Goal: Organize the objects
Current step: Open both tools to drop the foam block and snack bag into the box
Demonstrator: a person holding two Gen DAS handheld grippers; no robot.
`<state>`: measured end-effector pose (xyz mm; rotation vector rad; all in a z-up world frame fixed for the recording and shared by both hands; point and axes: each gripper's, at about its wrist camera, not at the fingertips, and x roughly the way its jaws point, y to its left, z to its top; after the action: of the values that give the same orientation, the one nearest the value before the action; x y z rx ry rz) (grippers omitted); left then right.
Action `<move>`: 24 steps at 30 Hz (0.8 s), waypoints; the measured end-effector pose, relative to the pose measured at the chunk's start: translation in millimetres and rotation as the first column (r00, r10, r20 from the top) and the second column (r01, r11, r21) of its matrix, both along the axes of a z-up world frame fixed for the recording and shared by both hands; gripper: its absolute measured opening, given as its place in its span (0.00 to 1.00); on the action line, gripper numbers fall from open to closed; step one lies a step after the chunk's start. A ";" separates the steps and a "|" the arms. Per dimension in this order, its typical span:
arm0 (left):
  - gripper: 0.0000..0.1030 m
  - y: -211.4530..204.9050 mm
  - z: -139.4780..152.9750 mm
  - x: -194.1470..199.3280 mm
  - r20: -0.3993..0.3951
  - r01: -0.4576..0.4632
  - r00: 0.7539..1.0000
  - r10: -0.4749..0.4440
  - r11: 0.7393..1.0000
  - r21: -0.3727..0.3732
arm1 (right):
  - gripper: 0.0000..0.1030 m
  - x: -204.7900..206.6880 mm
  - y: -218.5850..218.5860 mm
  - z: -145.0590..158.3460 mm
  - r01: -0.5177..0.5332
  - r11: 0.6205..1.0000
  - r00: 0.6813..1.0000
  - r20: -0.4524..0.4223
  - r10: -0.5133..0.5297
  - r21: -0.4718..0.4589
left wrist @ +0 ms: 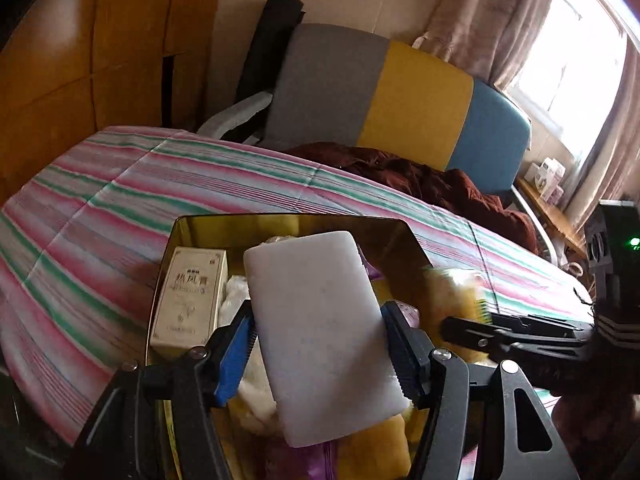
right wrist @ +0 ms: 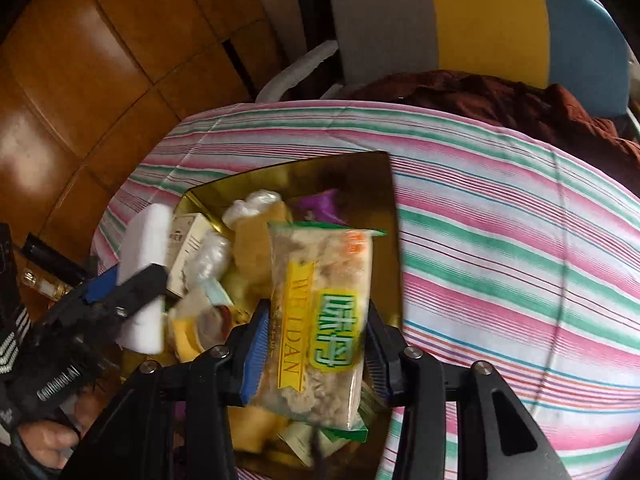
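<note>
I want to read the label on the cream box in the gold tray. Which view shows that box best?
The left wrist view: the cream box shows its whole printed front, leaning against the gold tray wall. In the right wrist view the box is small, blurred and partly hidden behind the white block.

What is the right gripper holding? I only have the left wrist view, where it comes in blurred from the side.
Observer: The right gripper is shut on a snack packet with yellow and green labels.
Operator: Is that packet over the gold tray?
Observer: Yes, it hangs above the gold tray, near its right edge.
Operator: Anything to the left of the bed that I can't see?
Observer: A glass bottle with a gold cap lies down by the wooden floor, left of the white block that the left gripper holds.
</note>
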<state>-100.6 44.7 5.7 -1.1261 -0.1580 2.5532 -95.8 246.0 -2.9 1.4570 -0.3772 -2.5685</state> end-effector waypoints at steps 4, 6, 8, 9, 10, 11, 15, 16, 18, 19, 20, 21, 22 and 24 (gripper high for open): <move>0.70 7.4 -4.5 -10.8 -0.004 -0.011 1.000 0.011 1.000 -0.025 | 0.50 -5.4 -7.2 1.8 0.009 1.000 1.000 -0.010 -0.009 -0.008; 0.71 7.7 -5.7 -12.6 -0.005 -0.015 1.000 0.015 0.999 -0.035 | 0.50 -2.5 -5.1 1.1 0.016 1.000 1.000 -0.011 -0.015 0.003; 0.76 8.2 -6.3 -11.8 -0.019 -0.022 1.000 0.021 0.998 -0.060 | 0.50 -0.2 -4.6 -0.9 0.020 1.000 1.000 -0.009 -0.020 0.013; 0.76 8.5 -6.9 -11.6 -0.022 -0.027 0.999 0.025 0.997 -0.069 | 0.50 0.8 -5.1 -2.7 0.027 0.999 1.000 -0.009 -0.027 0.025; 0.77 8.5 -7.3 -10.3 -0.022 -0.033 0.999 0.031 0.996 -0.079 | 0.50 1.0 -5.2 -4.7 0.033 0.999 0.999 -0.011 -0.033 0.037; 0.80 7.8 -7.1 -9.7 -0.025 -0.039 0.999 0.037 0.995 -0.088 | 0.50 4.1 -5.7 -5.0 0.038 0.998 0.999 -0.017 -0.037 0.048; 0.86 7.0 -0.2 3.4 -0.077 -0.073 0.995 0.064 0.989 -0.126 | 0.50 15.1 -12.3 -4.4 0.061 0.992 0.997 -0.050 -0.055 0.114; 0.90 5.8 1.8 6.9 -0.088 -0.083 0.994 0.072 0.987 -0.134 | 0.50 18.3 -15.6 -3.3 0.067 0.988 0.996 -0.065 -0.058 0.137; 0.96 1.6 5.8 15.2 -0.104 -0.099 0.991 0.086 0.986 -0.131 | 0.51 24.4 -21.3 -0.6 0.079 0.982 0.994 -0.090 -0.064 0.173; 0.97 -0.3 7.2 17.9 -0.107 -0.105 0.990 0.092 0.986 -0.126 | 0.51 27.9 -24.1 0.4 0.086 0.978 0.992 -0.103 -0.067 0.190; 0.98 -2.5 8.8 22.7 -0.112 -0.112 0.989 0.099 0.986 -0.124 | 0.53 33.1 -27.8 1.8 0.097 0.973 0.990 -0.121 -0.072 0.210; 0.98 -4.4 10.0 26.6 -0.115 -0.118 0.988 0.103 0.985 -0.123 | 0.54 36.0 -29.8 1.5 0.102 0.970 0.988 -0.133 -0.073 0.220; 0.99 -6.4 11.1 30.9 -0.119 -0.124 0.987 0.109 0.985 -0.122 | 0.55 41.0 -32.4 2.4 0.111 0.966 0.986 -0.149 -0.078 0.231; 1.00 -10.5 13.8 39.3 -0.122 -0.132 0.986 0.118 0.985 -0.115 | 0.56 50.7 -34.6 4.4 0.126 0.961 0.982 -0.171 -0.085 0.245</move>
<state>-61.4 34.2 19.5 -1.0393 -0.0448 2.7648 -45.1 211.4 1.5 1.3239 -0.1071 -2.8857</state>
